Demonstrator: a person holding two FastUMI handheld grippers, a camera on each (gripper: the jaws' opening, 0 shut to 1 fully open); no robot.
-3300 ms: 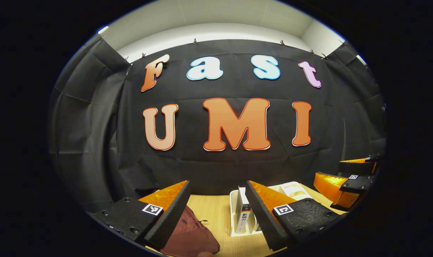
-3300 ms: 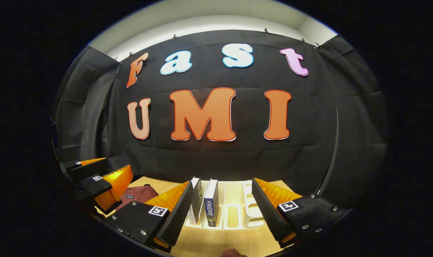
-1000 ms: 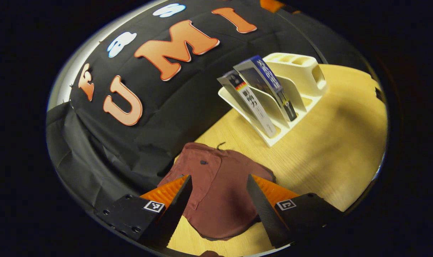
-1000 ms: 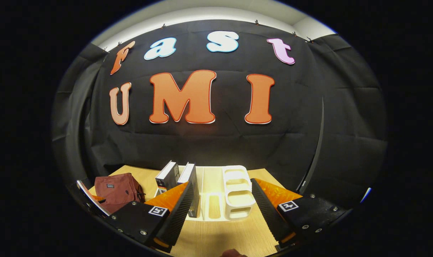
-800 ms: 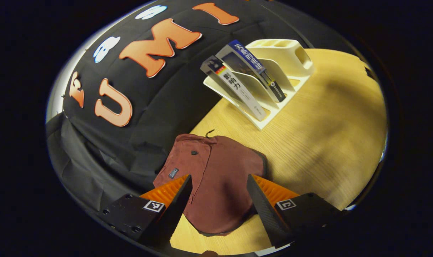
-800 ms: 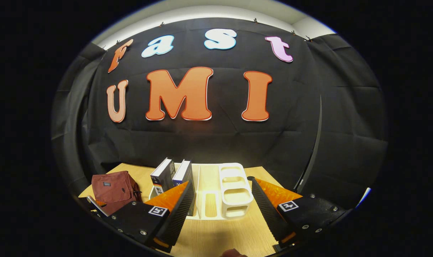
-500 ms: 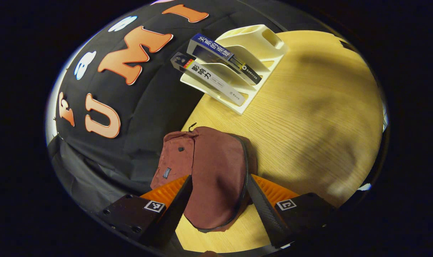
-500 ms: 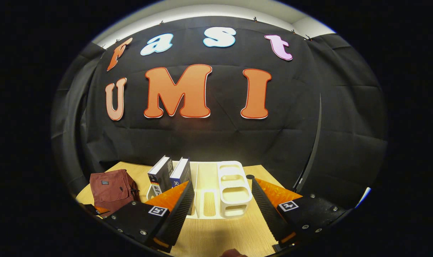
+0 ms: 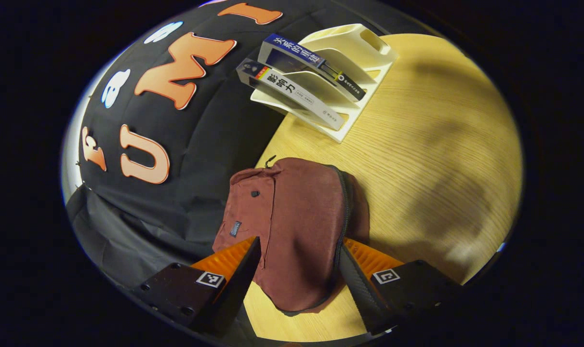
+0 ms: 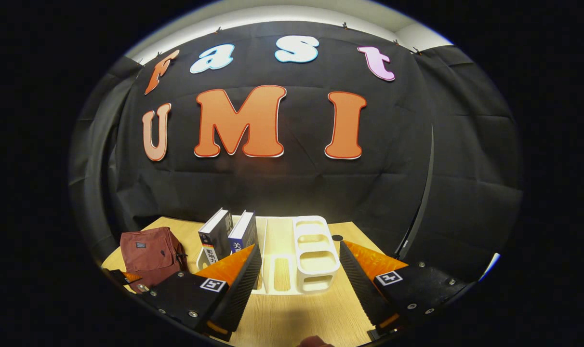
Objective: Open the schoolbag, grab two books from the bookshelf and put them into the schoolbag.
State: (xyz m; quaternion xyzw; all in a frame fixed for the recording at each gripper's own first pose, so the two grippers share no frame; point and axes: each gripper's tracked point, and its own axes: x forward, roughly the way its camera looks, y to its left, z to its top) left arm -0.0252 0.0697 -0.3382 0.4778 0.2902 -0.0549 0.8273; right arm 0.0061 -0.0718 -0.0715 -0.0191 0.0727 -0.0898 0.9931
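Two grippers standing open, holding nothing.
Left gripper (image 9: 297, 270) is straddling the zipped schoolbag (image 9: 297, 226) near the tabletop's back-left edge; soft fabric risks bunching instead of the zipper catching.

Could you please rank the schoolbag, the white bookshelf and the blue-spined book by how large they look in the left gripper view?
1. Schoolbag, largest, though nearness to the camera inflates it.
2. White bookshelf.
3. Blue-spined book, smallest.

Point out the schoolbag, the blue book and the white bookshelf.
schoolbag (image 9: 299, 226), left gripper view, maroon top panel.
blue book (image 9: 299, 54), left gripper view, its spine.
white bookshelf (image 10: 316, 262), right gripper view, front compartment rim.
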